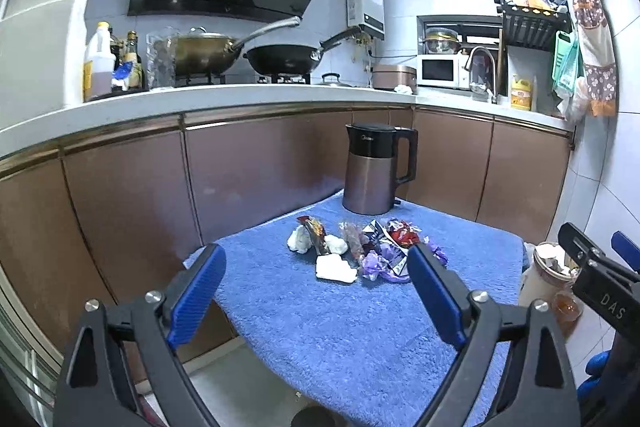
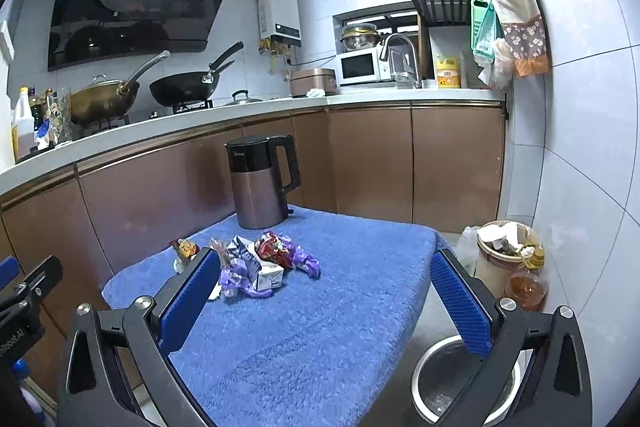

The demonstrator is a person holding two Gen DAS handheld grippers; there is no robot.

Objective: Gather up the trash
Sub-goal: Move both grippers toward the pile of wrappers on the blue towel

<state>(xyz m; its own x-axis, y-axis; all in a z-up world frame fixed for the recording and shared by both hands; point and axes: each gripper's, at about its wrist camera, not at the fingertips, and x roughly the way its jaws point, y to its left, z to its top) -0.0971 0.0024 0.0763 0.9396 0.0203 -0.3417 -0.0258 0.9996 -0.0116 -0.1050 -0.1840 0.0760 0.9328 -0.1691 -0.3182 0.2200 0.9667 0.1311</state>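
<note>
A pile of trash lies on a blue towel (image 1: 340, 327) over a small table: white crumpled tissues (image 1: 335, 268), a red snack wrapper (image 1: 404, 233), purple wrappers (image 1: 378, 267) and a small carton (image 2: 269, 277). My left gripper (image 1: 316, 291) is open and empty, in front of the pile and above the towel. My right gripper (image 2: 326, 303) is open and empty, to the right of the pile (image 2: 260, 259). The right gripper also shows at the right edge of the left wrist view (image 1: 596, 267).
A dark electric kettle (image 1: 376, 169) stands at the towel's far edge behind the pile. A full bin (image 2: 506, 251) and an oil bottle (image 2: 526, 285) stand on the floor at right. A metal-lined round container (image 2: 460, 383) sits below the table's right edge. Brown cabinets run behind.
</note>
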